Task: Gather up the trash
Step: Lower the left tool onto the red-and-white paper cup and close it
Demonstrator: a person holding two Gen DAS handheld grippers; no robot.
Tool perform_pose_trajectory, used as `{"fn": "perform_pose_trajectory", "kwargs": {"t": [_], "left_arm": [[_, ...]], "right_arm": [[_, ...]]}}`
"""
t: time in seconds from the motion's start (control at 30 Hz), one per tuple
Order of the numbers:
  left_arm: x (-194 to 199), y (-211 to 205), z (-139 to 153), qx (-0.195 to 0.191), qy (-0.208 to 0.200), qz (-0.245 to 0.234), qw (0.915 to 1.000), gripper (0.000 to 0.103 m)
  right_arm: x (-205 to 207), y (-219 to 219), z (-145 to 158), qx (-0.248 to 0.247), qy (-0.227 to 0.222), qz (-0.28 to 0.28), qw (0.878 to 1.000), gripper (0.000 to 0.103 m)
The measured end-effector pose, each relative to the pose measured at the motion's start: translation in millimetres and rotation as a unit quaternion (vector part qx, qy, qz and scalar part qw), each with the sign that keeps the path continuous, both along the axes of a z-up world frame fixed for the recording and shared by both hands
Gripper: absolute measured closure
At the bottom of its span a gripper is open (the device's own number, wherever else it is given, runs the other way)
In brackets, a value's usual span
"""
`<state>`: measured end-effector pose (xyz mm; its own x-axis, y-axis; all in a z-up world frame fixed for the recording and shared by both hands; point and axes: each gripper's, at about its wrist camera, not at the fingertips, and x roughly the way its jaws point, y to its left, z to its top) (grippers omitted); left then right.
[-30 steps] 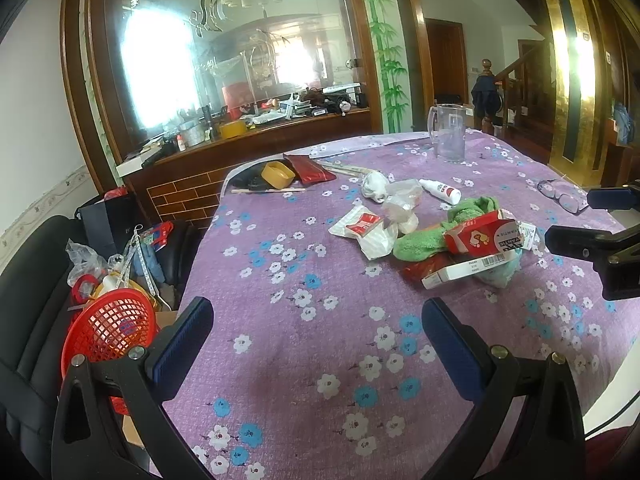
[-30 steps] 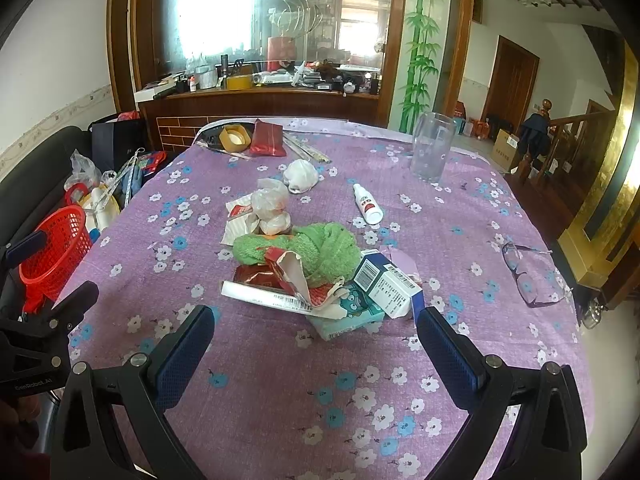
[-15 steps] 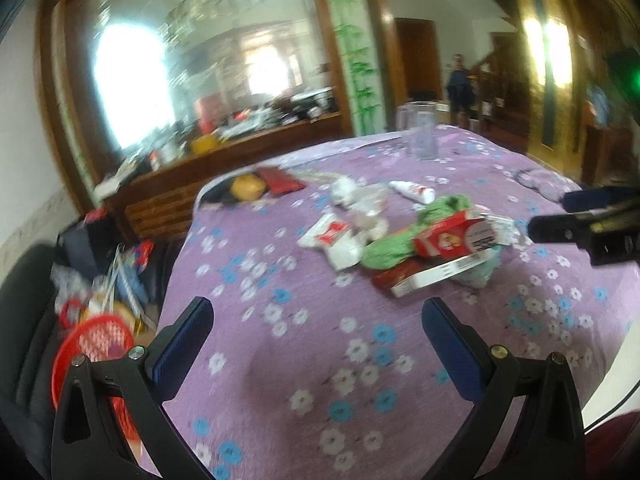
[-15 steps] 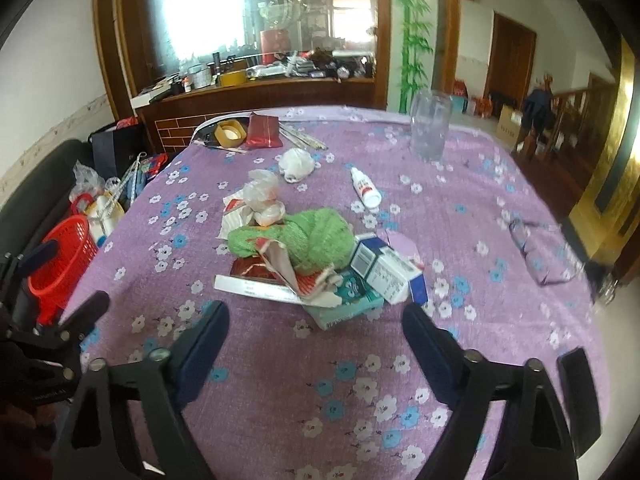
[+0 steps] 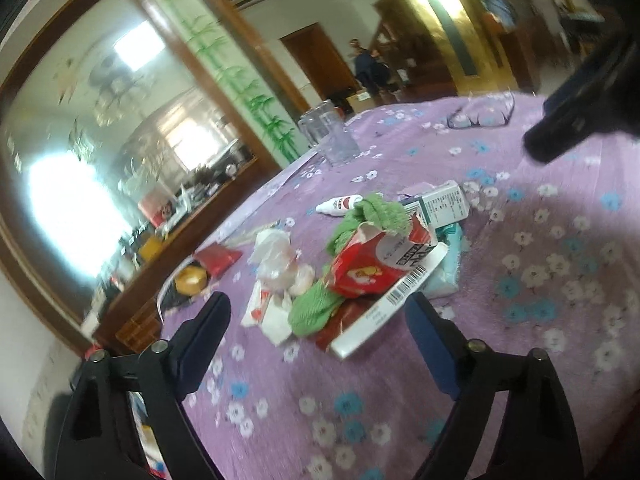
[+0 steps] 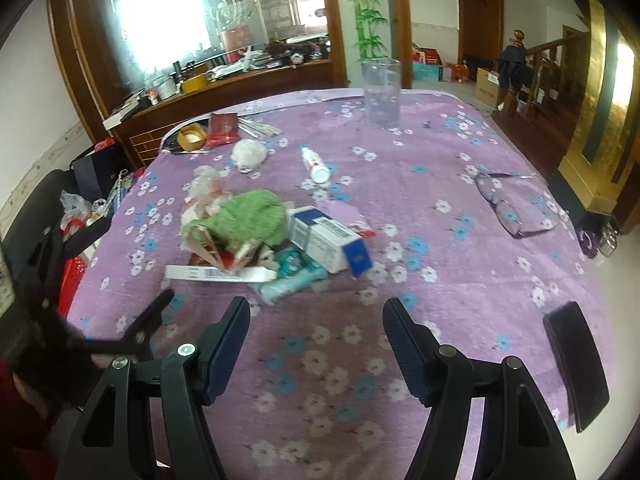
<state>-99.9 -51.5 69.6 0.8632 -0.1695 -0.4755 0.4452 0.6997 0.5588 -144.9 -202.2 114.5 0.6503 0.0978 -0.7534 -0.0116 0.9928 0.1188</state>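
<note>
A pile of trash lies mid-table on the purple flowered cloth: a torn red carton, a green cloth, a white and blue box, a teal packet, a long white barcode box and crumpled white wrappers. My left gripper is open and empty, tilted, just short of the pile. My right gripper is open and empty, in front of the pile. The red basket is left of the table, partly hidden.
A glass mug, a small white bottle, a wad of tissue, a tape roll and a red pouch lie farther back. Glasses lie right. A phone lies near the right edge.
My left gripper has swung right, tilted and come close to the pile. My right gripper has narrowed somewhat and moved slightly closer to the pile. The phone has come into view.
</note>
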Motion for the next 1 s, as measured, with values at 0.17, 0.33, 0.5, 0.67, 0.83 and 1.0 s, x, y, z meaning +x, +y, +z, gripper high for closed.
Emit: {"fn": "perform_pose_trajectory", "kwargs": {"t": [0.17, 0.33, 0.5, 0.67, 0.83, 1.0], "left_arm": [[17, -16, -22, 0.046, 0.003, -0.021, 0.9987, 0.04], [15, -16, -24, 0.041, 0.007, -0.032, 0.9986, 0.043], [7, -11, -21, 0.009, 0.03, -0.033, 0.999, 0.043], [9, -23, -19, 0.026, 0.011, -0.049, 0.9984, 0.043], [13, -33, -19, 0.069, 0.03, -0.112, 0.9908, 0.043], [21, -40, -24, 0.098, 0.043, -0.134, 0.9851, 0.055]], "right_arm": [[-7, -18, -2, -0.006, 0.005, -0.014, 1.0, 0.03], [-10, -32, -5, -0.011, 0.014, -0.028, 0.999, 0.03], [-11, -43, -8, -0.011, 0.022, -0.043, 0.999, 0.03], [-8, -39, -10, -0.011, 0.028, -0.042, 0.999, 0.03], [-8, -31, -13, -0.015, 0.033, -0.031, 0.999, 0.03], [-11, -34, -17, -0.011, 0.038, -0.042, 0.998, 0.03]]}}
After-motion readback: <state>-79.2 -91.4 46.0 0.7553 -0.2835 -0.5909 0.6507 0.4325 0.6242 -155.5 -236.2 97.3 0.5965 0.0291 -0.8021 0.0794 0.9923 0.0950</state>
